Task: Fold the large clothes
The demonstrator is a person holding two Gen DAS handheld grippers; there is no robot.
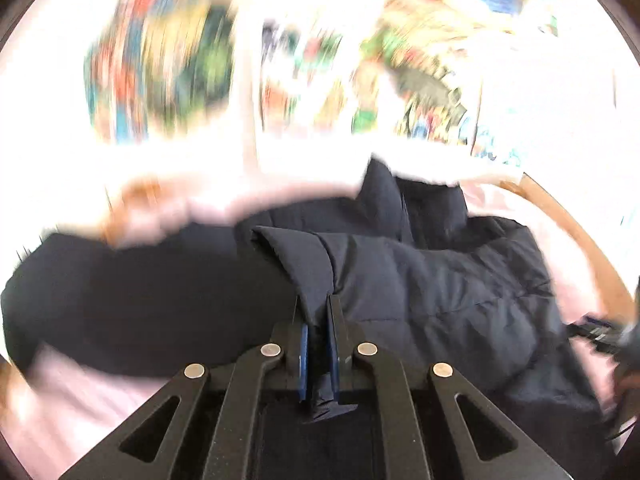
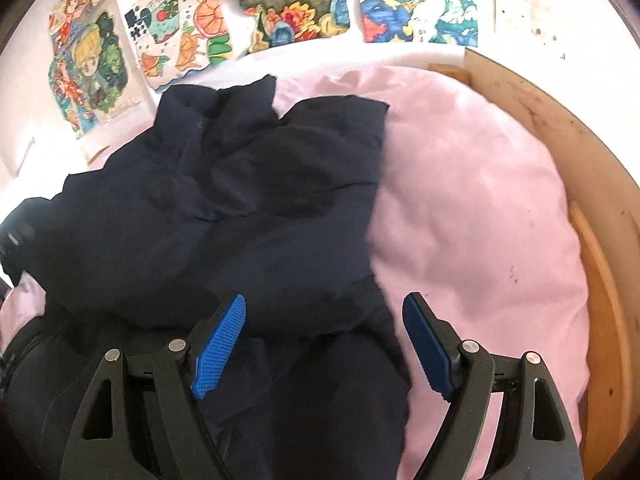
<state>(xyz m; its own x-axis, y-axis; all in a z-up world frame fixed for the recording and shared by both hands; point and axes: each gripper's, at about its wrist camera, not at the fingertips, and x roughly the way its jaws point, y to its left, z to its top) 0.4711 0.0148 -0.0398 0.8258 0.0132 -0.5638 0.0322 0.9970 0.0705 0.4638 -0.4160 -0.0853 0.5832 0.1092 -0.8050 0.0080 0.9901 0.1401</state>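
Presently the folding is at an early to middle stage. The dark padded jacket [image 2: 224, 208] lies bunched on the pink bedding [image 2: 472, 208], toward the left side of the bed as the right wrist view shows it, with its collar end pointing toward the wall of coloured drawings [image 2: 248, 12]. The wooden bed frame [image 2: 592, 200] borders the bedding on the right.

The left gripper [image 1: 318, 320] is clamped on a pinch of the jacket's fabric; a ridge of cloth runs up from between its blue pads, and the left wrist view is heavily blurred above the garment. The right gripper [image 2: 324, 344] stands with its jaws wide apart and nothing between the pads [image 2: 218, 348]; it hangs over the near edge of the jacket, where the dark cloth meets the bedding.

Judgement: no finished fold can be confirmed. One side of the garment appears doubled over itself, but the outline is lumpy and uneven, not a flat, squared packet. Remaining work, as far as can be judged: complete the fold in hand, bring the other parts in, and flatten the result.
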